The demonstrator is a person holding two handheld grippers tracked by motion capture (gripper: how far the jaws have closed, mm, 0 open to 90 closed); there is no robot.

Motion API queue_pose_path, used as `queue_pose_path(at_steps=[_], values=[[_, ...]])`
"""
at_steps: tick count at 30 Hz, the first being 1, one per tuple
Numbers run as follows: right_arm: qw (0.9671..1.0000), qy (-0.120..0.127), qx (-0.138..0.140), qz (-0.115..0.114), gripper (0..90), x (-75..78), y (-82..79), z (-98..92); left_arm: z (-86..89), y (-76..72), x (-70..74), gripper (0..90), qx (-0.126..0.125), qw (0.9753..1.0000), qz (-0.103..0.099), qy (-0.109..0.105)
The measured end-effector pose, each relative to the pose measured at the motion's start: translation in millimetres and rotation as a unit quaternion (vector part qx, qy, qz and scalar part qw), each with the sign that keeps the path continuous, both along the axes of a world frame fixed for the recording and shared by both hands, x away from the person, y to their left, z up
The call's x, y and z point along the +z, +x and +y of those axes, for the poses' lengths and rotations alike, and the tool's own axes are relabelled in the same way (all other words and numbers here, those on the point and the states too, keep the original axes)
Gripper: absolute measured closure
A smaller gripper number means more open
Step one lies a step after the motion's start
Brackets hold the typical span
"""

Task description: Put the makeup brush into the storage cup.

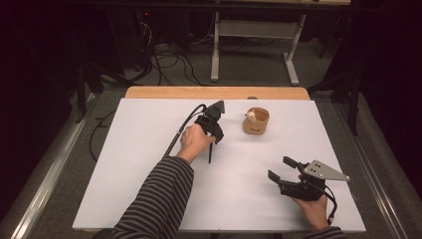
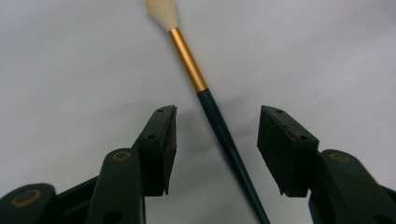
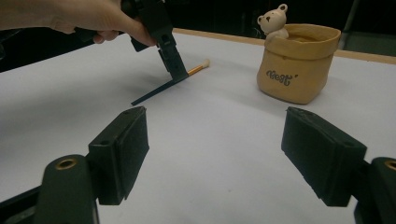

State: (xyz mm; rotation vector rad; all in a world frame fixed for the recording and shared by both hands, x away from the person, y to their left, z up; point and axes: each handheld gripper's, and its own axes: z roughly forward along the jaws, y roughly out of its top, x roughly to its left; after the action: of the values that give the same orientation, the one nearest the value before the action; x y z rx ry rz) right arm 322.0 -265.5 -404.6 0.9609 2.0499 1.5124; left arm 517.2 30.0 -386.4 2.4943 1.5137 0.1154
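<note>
- Paintbrush (image 2: 211,105) was the thing being worked on, but the widest surface came first: the white tabletop (image 1: 149,149) carried everything, with a strip of bare wood along its far edge.
- Striped sleeve (image 1: 154,204) of the person's left arm reached from the near edge toward the middle of the tabletop.
- Right hand-held gripper (image 1: 280,168) rested low near the right front corner, its jaws spread wide with nothing between them; in the right gripper view they pointed toward the pouch and the other hand.
- Left hand-held gripper (image 1: 213,142) was tipped steeply down onto the tabletop near the centre, jaws apart, one on each side of the brush handle without touching it (clear gaps showed on both sides in the left gripper view).
- Tan fabric pouch (image 1: 256,122) stood upright to the right of the left hand-held gripper, well apart from it, with lettering on its side.
- Paintbrush lay flat on the tabletop: dark handle, gold ferrule, pale bristles pointing away from the left hand-held gripper.
- Small bear figure (image 3: 273,21) sat at the pouch's rim.
</note>
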Motion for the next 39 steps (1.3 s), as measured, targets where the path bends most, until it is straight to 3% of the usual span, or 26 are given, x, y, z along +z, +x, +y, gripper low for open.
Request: queue_pose_path(at_steps=[9, 39], values=[[1.0, -0.001, -0.004, 0.003, 26.3, 0.1, -0.9, -0.1, -2.6, 0.5, -5.5, 53.7, -0.002, 0.9999, 0.008, 0.007], [1.0, -0.003, -0.009, -0.003, 27.8, 0.2, -1.1, 0.3, -3.0, -0.1, -7.0, 76.3, -0.014, 0.9997, 0.003, 0.017]])
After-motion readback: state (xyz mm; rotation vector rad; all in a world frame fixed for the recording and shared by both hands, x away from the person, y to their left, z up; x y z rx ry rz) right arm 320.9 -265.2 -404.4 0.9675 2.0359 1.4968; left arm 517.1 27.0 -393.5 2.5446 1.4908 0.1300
